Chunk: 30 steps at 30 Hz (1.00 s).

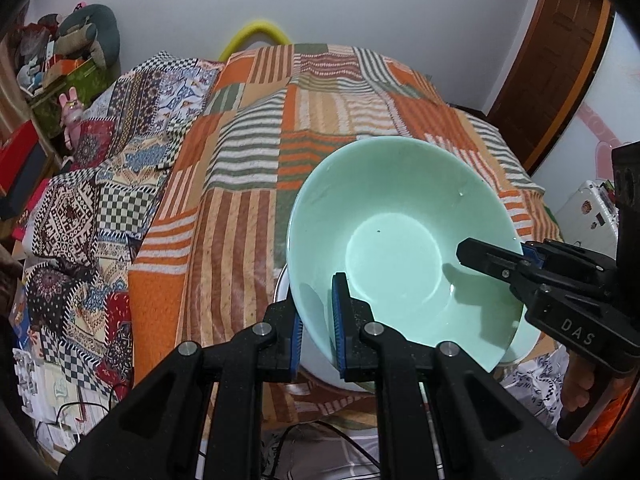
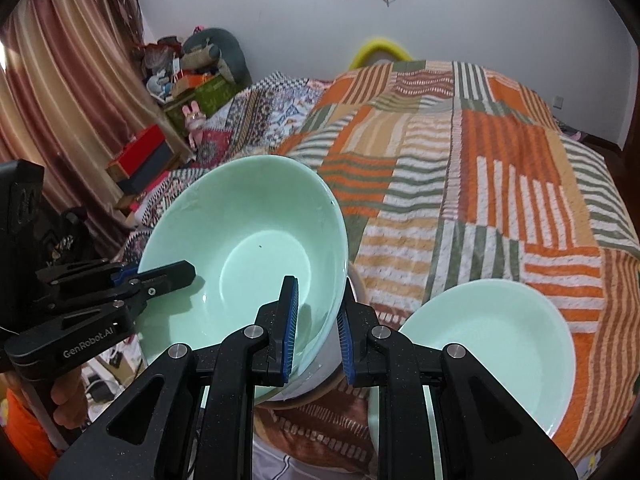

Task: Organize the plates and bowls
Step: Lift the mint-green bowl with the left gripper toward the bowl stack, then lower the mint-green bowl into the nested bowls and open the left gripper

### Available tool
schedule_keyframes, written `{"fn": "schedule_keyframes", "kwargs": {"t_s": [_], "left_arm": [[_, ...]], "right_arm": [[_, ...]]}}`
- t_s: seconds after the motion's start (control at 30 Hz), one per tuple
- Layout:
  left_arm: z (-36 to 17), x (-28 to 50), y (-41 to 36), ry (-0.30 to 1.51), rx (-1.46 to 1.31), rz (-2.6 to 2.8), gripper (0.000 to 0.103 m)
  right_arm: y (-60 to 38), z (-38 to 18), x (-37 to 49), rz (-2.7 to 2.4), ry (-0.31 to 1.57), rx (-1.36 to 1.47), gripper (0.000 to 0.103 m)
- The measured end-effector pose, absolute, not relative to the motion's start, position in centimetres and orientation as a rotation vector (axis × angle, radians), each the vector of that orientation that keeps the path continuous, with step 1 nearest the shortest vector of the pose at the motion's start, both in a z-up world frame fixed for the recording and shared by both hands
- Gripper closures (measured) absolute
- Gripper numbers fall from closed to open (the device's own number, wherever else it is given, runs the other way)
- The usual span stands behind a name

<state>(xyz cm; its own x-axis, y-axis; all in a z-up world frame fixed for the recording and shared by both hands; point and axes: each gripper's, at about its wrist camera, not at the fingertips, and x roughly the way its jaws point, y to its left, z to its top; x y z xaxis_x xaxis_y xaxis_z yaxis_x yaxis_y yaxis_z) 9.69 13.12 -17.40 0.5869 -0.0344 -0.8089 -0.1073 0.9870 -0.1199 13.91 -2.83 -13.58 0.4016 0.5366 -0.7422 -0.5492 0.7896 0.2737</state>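
A pale green bowl [image 1: 394, 240] is held tilted above the bed by both grippers. My left gripper [image 1: 318, 320] straddles its near rim, one finger inside and one outside. My right gripper [image 1: 500, 258] grips the rim at the right in the left wrist view. In the right wrist view the green bowl [image 2: 248, 248] is clamped at its right rim by my right gripper [image 2: 318, 328], with my left gripper [image 2: 160, 274] on its left rim. A white bowl [image 2: 316, 380] sits under it. A pale green plate [image 2: 496, 344] lies on the bed to the right.
The bed is covered by an orange, green and white striped patchwork blanket [image 1: 256, 152]. A cluttered shelf with boxes and toys [image 1: 52, 72] stands at the left. A wooden door [image 1: 560, 60] is at the right. Curtains [image 2: 60, 80] hang at the left.
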Motion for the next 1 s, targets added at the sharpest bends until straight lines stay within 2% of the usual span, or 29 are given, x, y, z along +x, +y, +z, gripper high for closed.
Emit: {"fn": "schedule_keyframes", "kwargs": {"t_s": [0.5,1.0], "left_arm": [[-21.8,10.0,14.4,1.043,-0.221,0.064,0.091],[-23.5,10.2,14.5,1.064,-0.204,0.087,0.091]], "right_arm": [[-1.1,-16.5,13.4,0.686,1.031,-0.076,0.086],[-0.7,-17.9,13.5,0.675,1.065,-0.077,0.086]]}}
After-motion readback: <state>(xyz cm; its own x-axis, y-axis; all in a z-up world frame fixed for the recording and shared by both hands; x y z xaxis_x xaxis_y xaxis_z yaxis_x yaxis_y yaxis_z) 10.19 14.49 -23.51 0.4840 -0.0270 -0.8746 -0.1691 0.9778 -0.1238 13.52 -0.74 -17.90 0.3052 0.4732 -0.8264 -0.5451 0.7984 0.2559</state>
